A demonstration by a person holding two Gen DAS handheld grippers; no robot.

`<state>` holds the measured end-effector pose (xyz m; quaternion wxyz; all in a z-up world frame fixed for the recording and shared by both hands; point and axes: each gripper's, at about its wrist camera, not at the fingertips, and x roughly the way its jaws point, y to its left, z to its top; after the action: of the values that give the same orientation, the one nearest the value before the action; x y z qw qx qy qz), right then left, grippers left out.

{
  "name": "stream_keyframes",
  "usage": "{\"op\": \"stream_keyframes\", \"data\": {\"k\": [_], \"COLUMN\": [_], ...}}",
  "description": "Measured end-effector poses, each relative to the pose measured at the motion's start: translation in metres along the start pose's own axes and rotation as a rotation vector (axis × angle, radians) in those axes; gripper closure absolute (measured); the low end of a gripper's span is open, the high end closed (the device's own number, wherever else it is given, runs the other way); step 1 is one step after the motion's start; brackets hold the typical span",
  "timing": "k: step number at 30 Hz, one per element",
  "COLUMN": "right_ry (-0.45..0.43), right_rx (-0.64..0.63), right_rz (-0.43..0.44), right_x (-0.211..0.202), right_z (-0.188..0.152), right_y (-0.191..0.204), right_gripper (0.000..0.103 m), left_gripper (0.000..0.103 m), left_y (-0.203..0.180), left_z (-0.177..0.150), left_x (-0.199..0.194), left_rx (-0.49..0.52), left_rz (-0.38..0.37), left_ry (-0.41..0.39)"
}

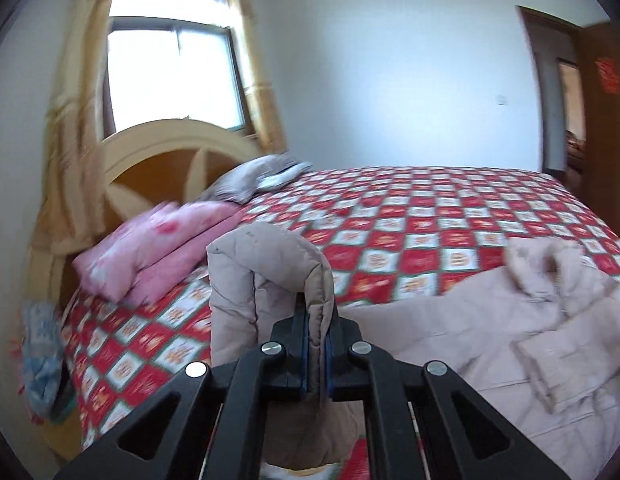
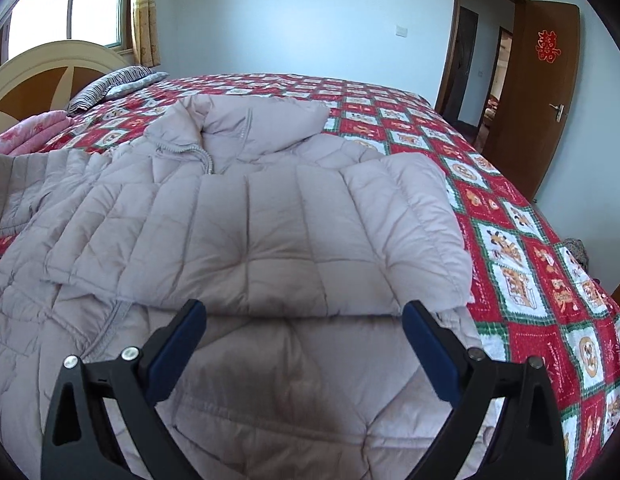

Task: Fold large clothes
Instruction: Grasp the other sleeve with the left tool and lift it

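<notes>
- Red checked bedspread (image 2: 509, 216) covers the bed, headboard (image 2: 34, 76) at ten o'clock.
- Pale quilted jacket (image 2: 270, 216) lies spread across the bedspread, collar toward twelve o'clock.
- Left gripper (image 1: 317, 334) has its jaws clamped on a raised jacket sleeve (image 1: 266, 280).
- Right gripper (image 2: 306, 320) hovers over the jacket, jaws spread wide, holding nothing.

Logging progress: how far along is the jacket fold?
Early. Done: one sleeve lies folded across the jacket on the bed. In hand: the left gripper is shut on the other sleeve, lifted off the bed. The right gripper is open above the jacket. Left: lay that sleeve in, fold the body.
</notes>
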<state>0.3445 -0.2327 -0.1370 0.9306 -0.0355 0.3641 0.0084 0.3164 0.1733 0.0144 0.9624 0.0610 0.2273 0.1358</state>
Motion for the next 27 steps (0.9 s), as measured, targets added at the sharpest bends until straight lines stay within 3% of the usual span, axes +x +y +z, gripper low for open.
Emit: {"op": "stream_keyframes", "data": {"k": [7,14,19,24,27], "right_ry": [0.008,0.020,0.018,0.008,0.006], "right_rx": [0.120,0.188,0.174,0.190,0.189], "right_rz": [0.032,0.070,0.056,0.071,0.069], "right_x": [0.001,0.007,0.006,0.005,0.006], "right_z": [-0.017,-0.028,-0.031,-0.033,-0.033], "right_y": [-0.027,-0.035,-0.032,-0.036,-0.036], "right_gripper": [0.003,0.002,0.002,0.002,0.002], "left_gripper": [0.098,0.099,0.099,0.097,0.090], "left_y": [-0.145,-0.246,-0.291,-0.312,-0.319], "left_z": [0.005,-0.003,-0.015,-0.028,-0.033], "left_x": [-0.012,-0.014,-0.015,-0.006,0.000], "left_rx": [0.149,0.228,0.276,0.294,0.304], "left_rz": [-0.212,-0.357,-0.409,-0.443,-0.469], "left_ry": [-0.025,-0.004,0.016,0.039,0.078]}}
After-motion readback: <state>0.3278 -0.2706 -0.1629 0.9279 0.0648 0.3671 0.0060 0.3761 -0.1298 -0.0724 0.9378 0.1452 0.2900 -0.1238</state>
